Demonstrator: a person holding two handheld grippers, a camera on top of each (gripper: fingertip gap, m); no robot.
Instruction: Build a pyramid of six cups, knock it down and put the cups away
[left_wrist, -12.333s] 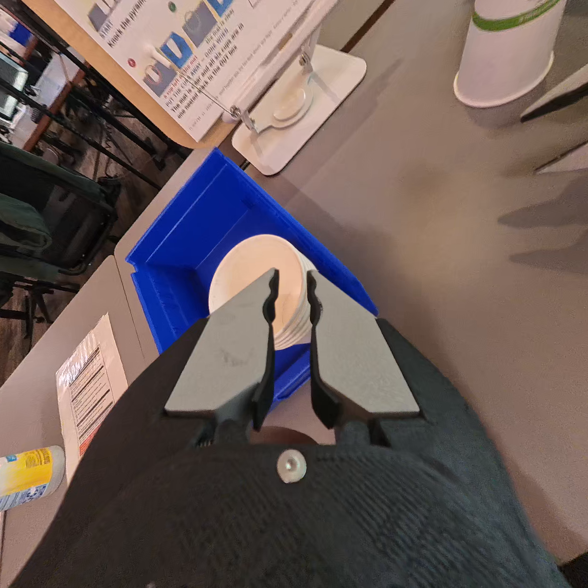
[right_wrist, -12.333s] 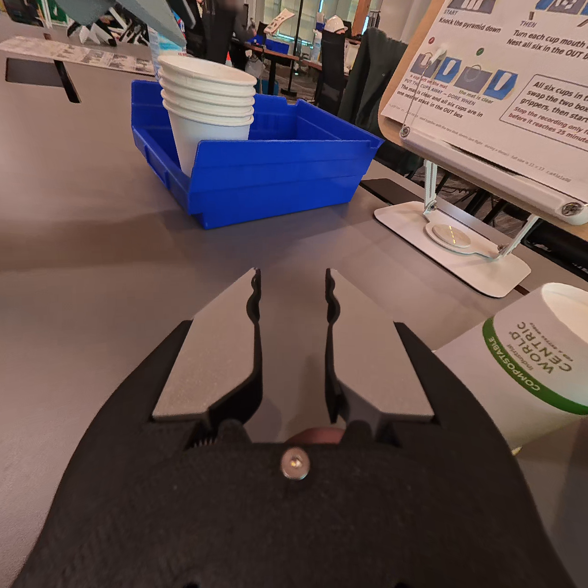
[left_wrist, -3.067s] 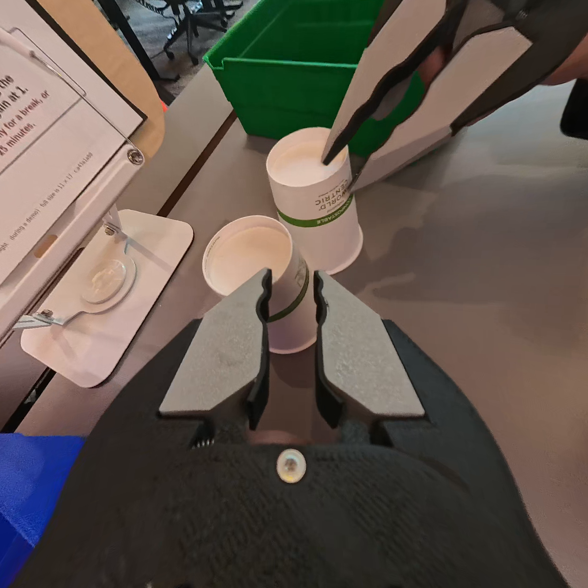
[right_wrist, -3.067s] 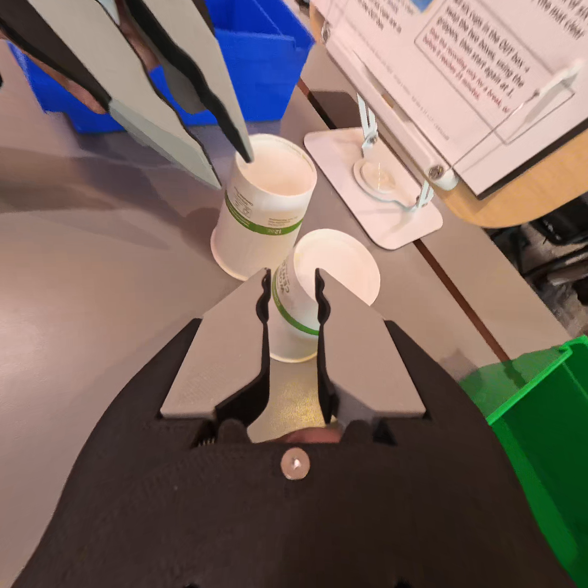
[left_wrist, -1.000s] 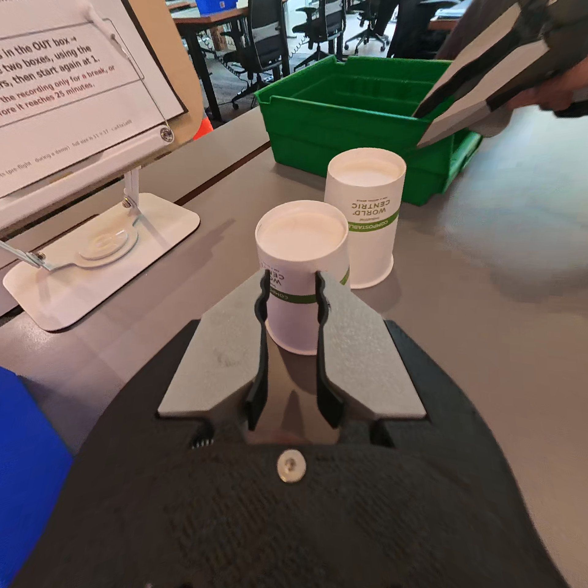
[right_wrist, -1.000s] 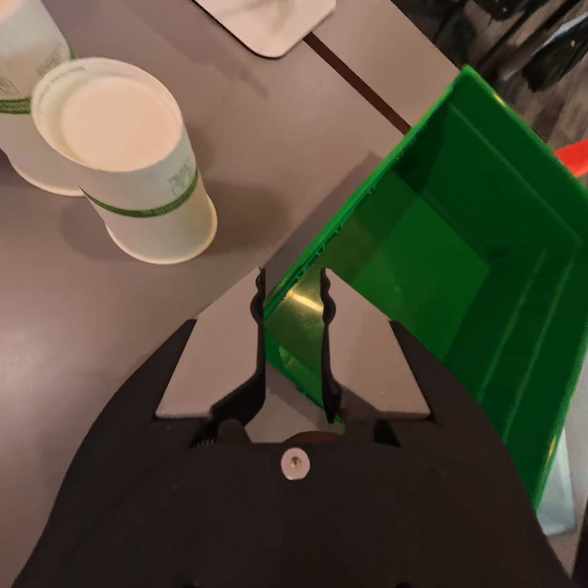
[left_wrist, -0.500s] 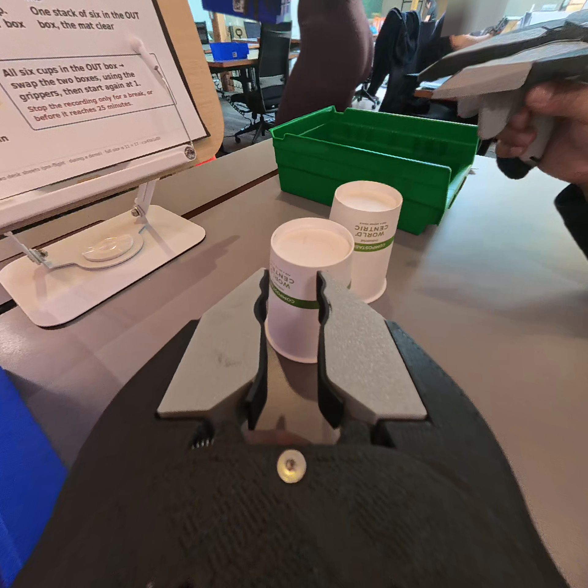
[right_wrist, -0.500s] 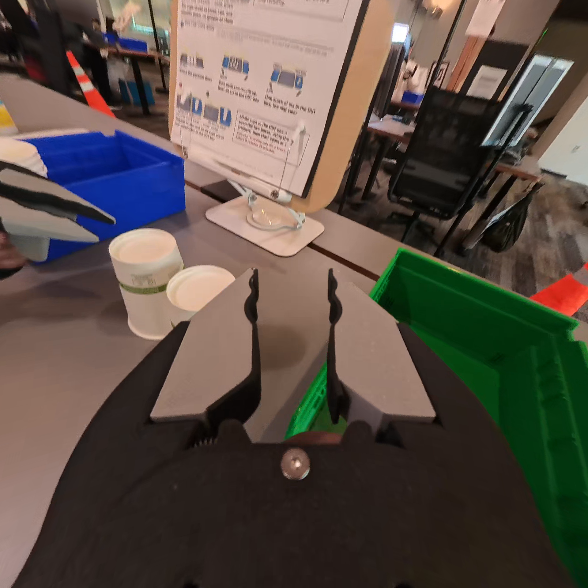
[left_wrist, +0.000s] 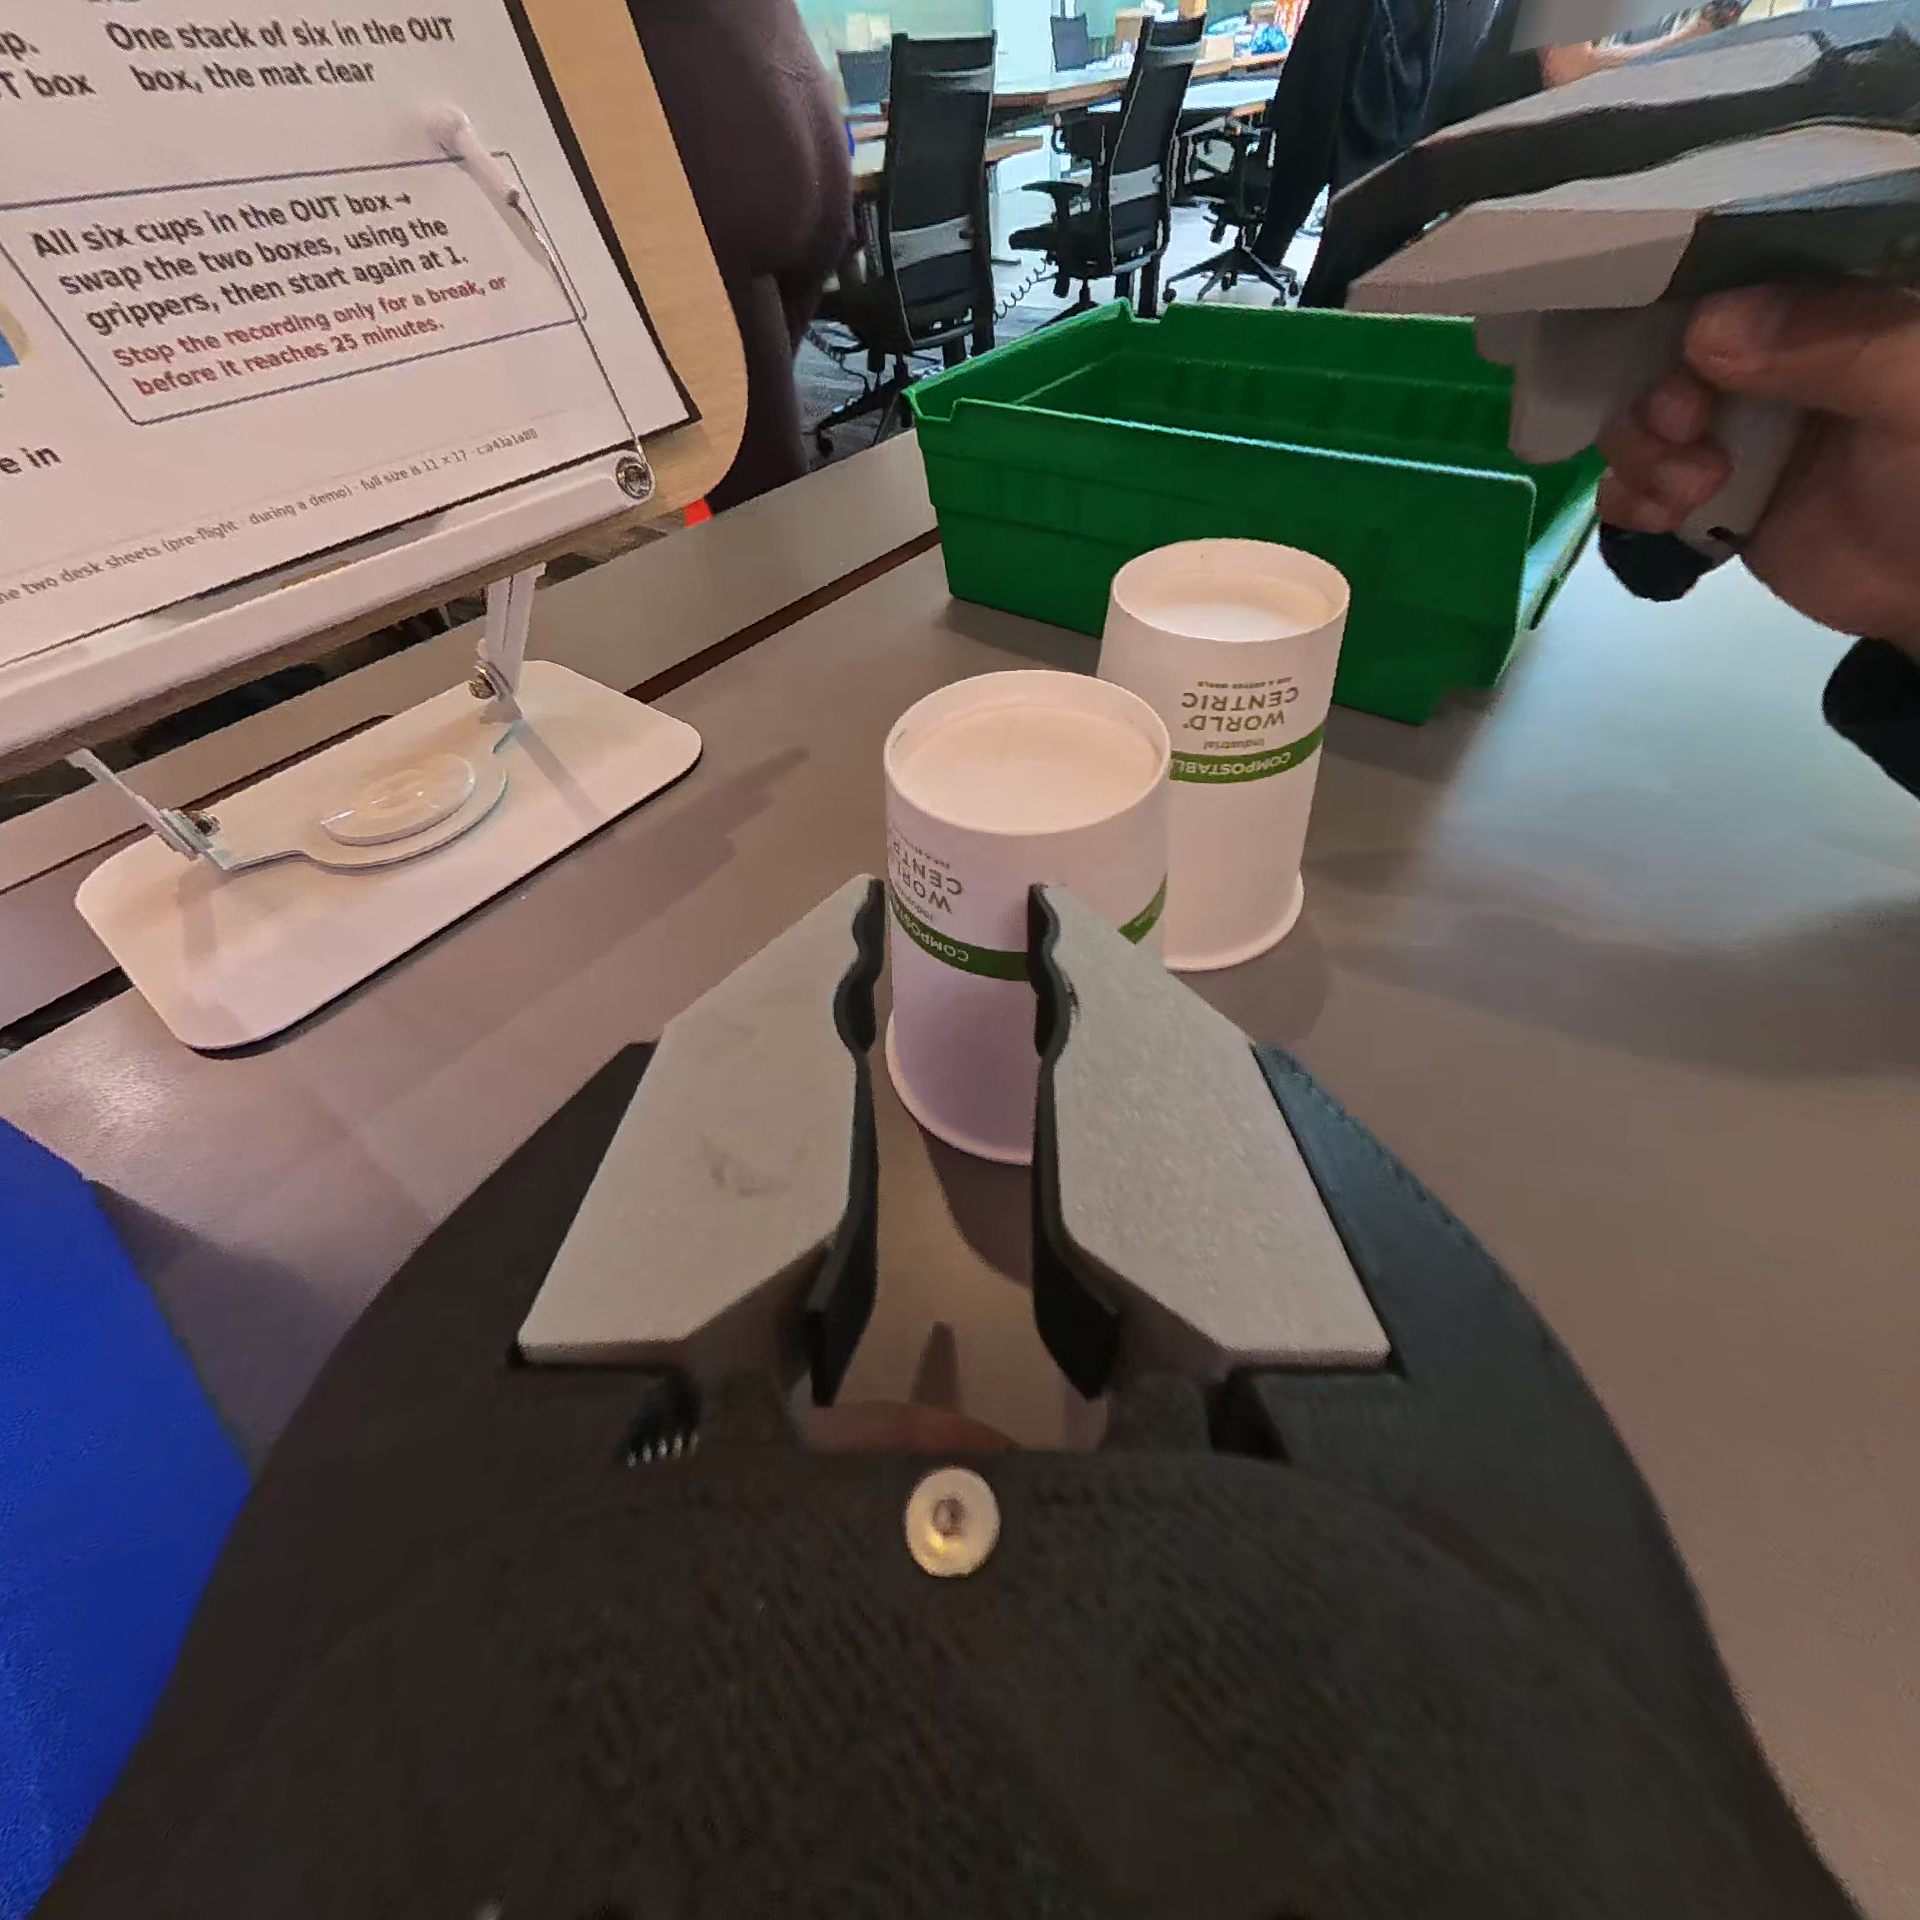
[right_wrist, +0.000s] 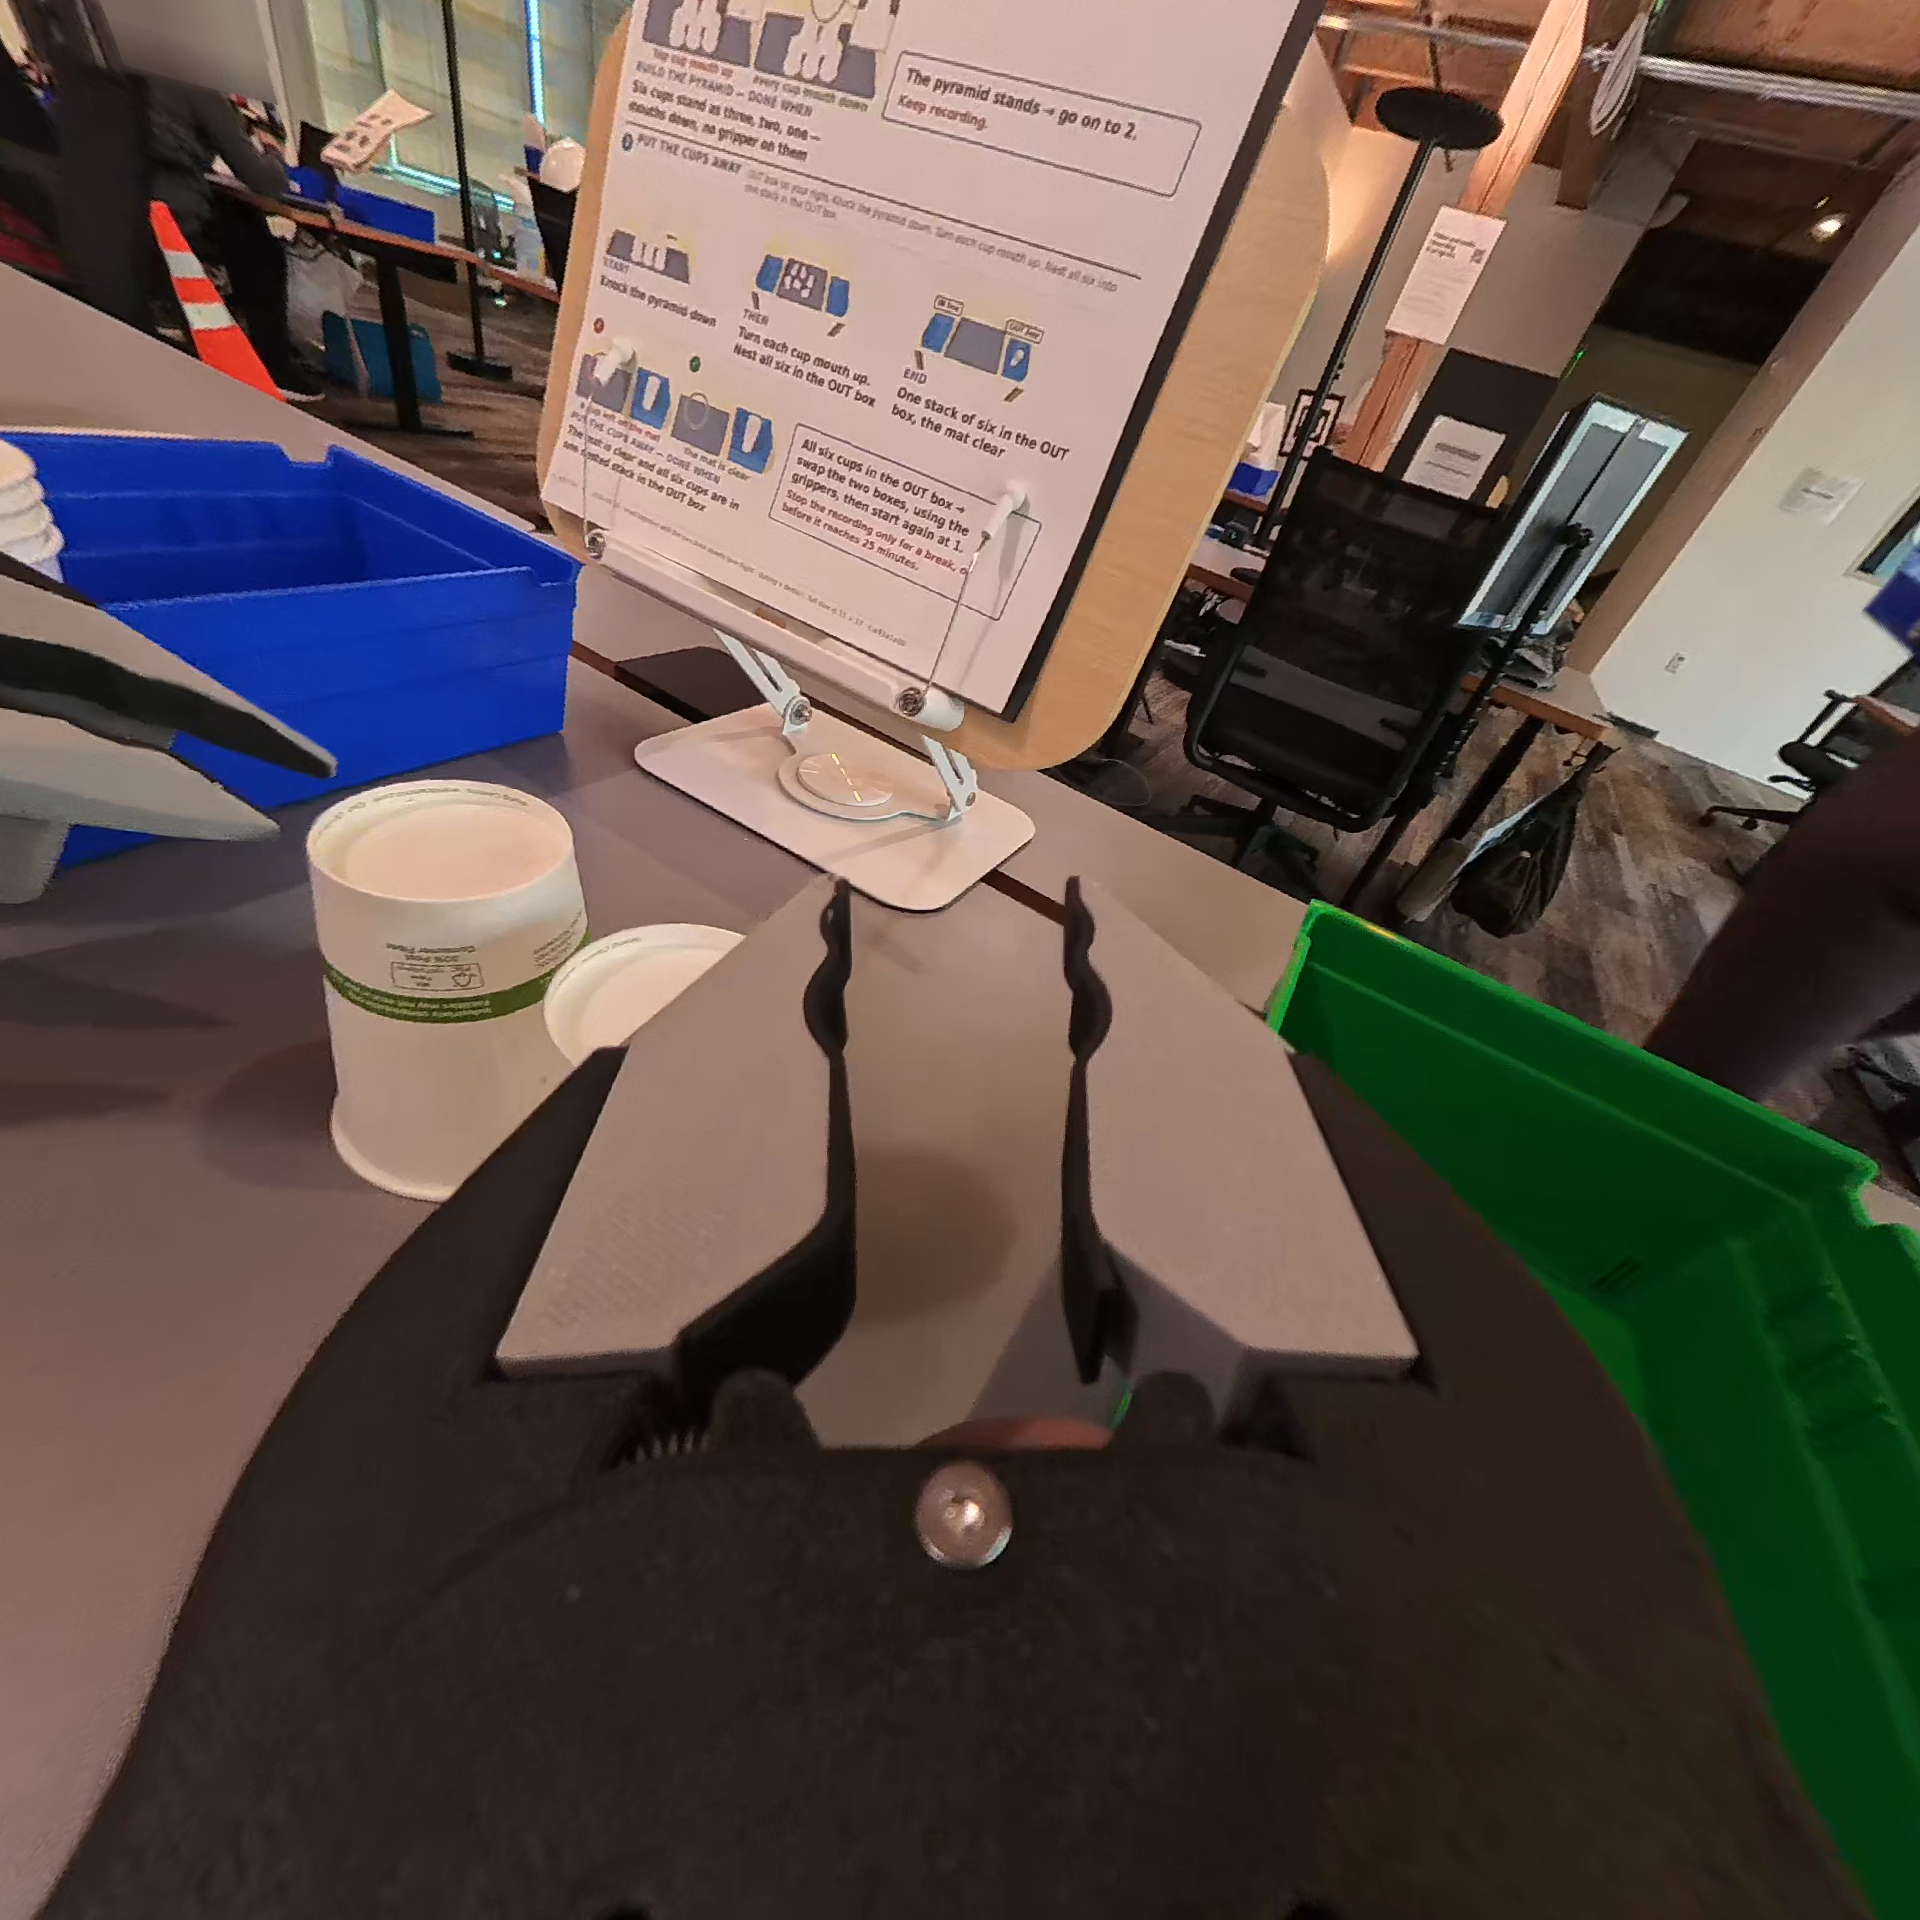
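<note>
1. Left gripper (left_wrist: 954, 935) – jaws parted, the near cup (left_wrist: 1013, 894) seen between its tips, mouth down on the grey table (left_wrist: 1558, 1039).
2. Second cup (left_wrist: 1226, 748) – inverted, just behind.
3. Green bin (left_wrist: 1195, 488) – toward the table's far edge.
4. Right gripper (left_wrist: 1621, 218) – hand-held, above the bin.

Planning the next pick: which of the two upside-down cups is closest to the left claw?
The nearer cup, right at the left claw tips, mouth down. The other cup stands behind it, toward the green bin.

Two cups (left_wrist: 1122, 790) before bin (left_wrist: 1226, 488)
</note>
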